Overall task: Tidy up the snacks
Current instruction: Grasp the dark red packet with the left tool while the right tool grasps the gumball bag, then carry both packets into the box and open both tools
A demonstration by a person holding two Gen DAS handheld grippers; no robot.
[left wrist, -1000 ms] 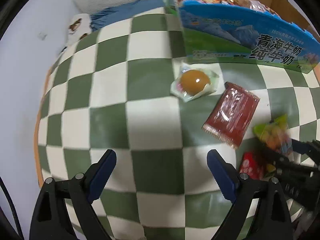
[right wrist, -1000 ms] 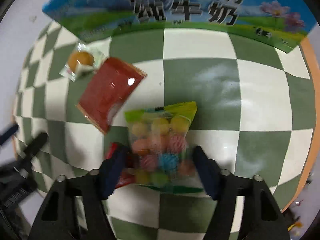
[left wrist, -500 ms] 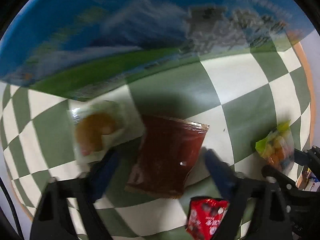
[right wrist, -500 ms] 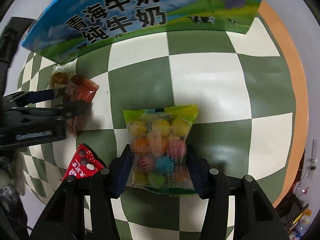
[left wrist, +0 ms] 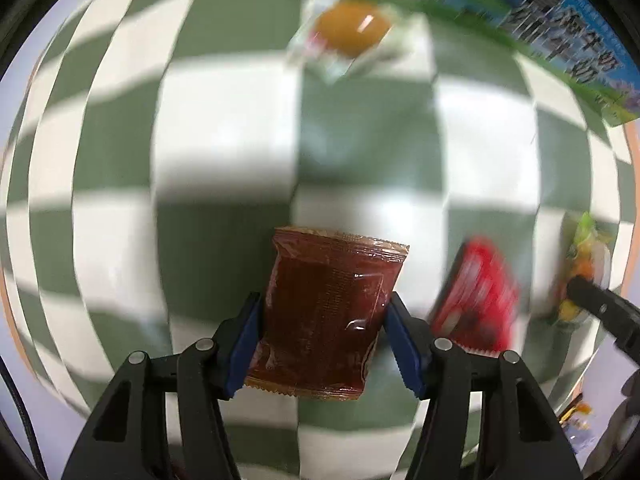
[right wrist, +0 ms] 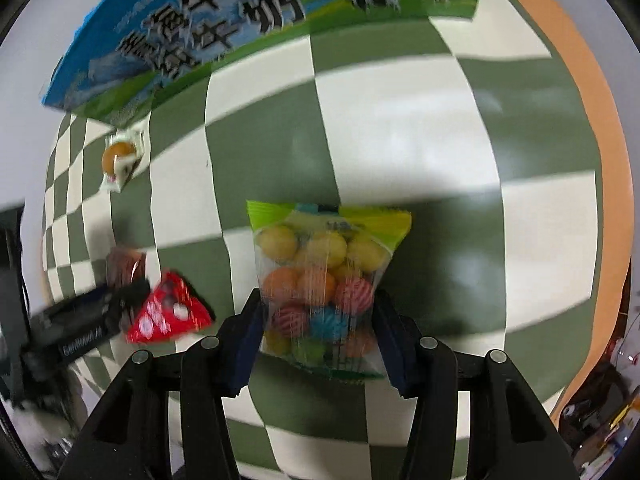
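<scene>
Nearest in the left wrist view, the left gripper (left wrist: pixel 324 340) points down at the checked tablecloth (left wrist: pixel 224 152), its blue pads against both side edges of a dark red sachet (left wrist: pixel 326 320); the jaws are closing on it. The sachet's lower corners lie behind the pads, and its print is too fine to read. Just right of it lies a small red packet (left wrist: pixel 478 300), smeared by blur so that its shape and markings are hard to make out.

In the right wrist view, the right gripper (right wrist: pixel 318 328) clasps a clear bag of coloured candy balls (right wrist: pixel 320 280) with a green top strip. The pads press its lower sides, and the bag's bottom edge sits between the black fingers. The same bag shows only as a thin blurred sliver at the right edge of the left view.

Farther off, a wrapped round orange snack (left wrist: pixel 352 28) lies near the foot of a blue and green milk carton box (right wrist: pixel 192 36), whose top is cut off by the frame in both views. Whether the wrapper touches the box cannot be told. An orange table edge (right wrist: pixel 576 80) borders the cloth on the right.
</scene>
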